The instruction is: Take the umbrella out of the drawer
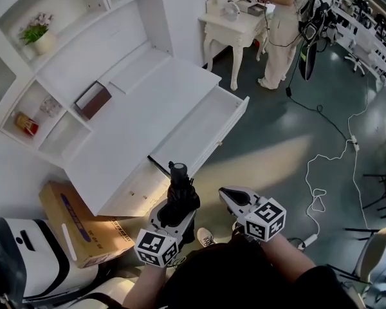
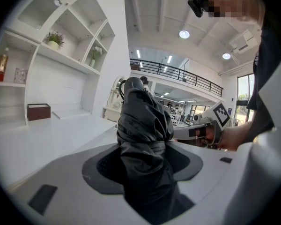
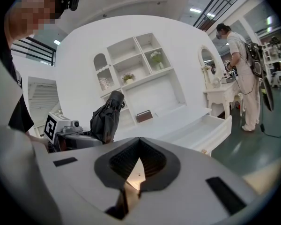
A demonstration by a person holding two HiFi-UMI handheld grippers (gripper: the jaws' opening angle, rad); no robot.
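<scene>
Left gripper (image 1: pixel 175 212) clamped mid-body on folded umbrella (image 1: pixel 180 188), lower centre: light, soft, slippery fabric, hold judged adequate; right gripper (image 1: pixel 229 196) closed, empty.

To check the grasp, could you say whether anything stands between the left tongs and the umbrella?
Nothing visible does: the left tongs are shut directly on the folded black fabric umbrella, held up outside the open white drawer.

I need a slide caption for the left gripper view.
The left gripper holds a folded black fabric umbrella between its jaws.
</scene>
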